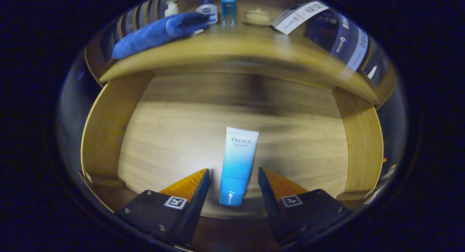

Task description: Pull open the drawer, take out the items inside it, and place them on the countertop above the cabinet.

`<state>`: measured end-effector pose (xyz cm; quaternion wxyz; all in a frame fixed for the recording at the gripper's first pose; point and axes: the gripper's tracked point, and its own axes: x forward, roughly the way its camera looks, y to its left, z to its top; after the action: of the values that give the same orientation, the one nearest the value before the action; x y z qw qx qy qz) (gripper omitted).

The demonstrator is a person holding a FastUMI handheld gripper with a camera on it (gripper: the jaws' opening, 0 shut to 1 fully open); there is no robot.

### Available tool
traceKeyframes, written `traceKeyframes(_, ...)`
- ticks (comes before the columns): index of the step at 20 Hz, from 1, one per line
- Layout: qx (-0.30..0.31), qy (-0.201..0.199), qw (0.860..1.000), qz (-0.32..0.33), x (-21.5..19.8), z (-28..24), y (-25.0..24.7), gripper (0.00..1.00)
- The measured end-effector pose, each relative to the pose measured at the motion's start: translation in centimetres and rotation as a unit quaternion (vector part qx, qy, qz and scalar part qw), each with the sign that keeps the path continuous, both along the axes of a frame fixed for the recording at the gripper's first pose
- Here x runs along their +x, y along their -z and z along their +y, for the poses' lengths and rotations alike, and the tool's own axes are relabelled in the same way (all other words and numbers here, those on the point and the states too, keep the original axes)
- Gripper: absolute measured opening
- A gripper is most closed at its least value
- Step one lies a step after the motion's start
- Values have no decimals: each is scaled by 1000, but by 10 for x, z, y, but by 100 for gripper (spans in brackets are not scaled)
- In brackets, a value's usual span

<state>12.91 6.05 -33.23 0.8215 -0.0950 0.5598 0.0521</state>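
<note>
One tube [238,164] lies in the open drawer [109,128], its cap end between the spread tongs [233,179], seemingly untouched; a blue towel [156,34] rests on the counter [232,50].

Hand-held gripper [233,172] fingers spread apart, pointing down-forward.

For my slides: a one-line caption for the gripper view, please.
Open gripper straddles a tube lying in the open drawer, fingers not yet touching it; towel and bottles on the countertop above.
</note>
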Motion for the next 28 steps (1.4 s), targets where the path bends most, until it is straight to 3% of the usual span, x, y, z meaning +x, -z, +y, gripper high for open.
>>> traceKeyframes(2,7,10,1000,16,-1,1,3,58)
traceKeyframes(5,7,9,1000,12,11,0,4,57)
traceKeyframes(6,6,8,1000,11,-2,3,-8,44)
traceKeyframes(9,5,-19,1000,-24,4,9,-5,39)
traceKeyframes(17,71,-42,988,-129,4,24,-33,39)
traceKeyframes(28,130,-49,946,-294,12,27,-147,39)
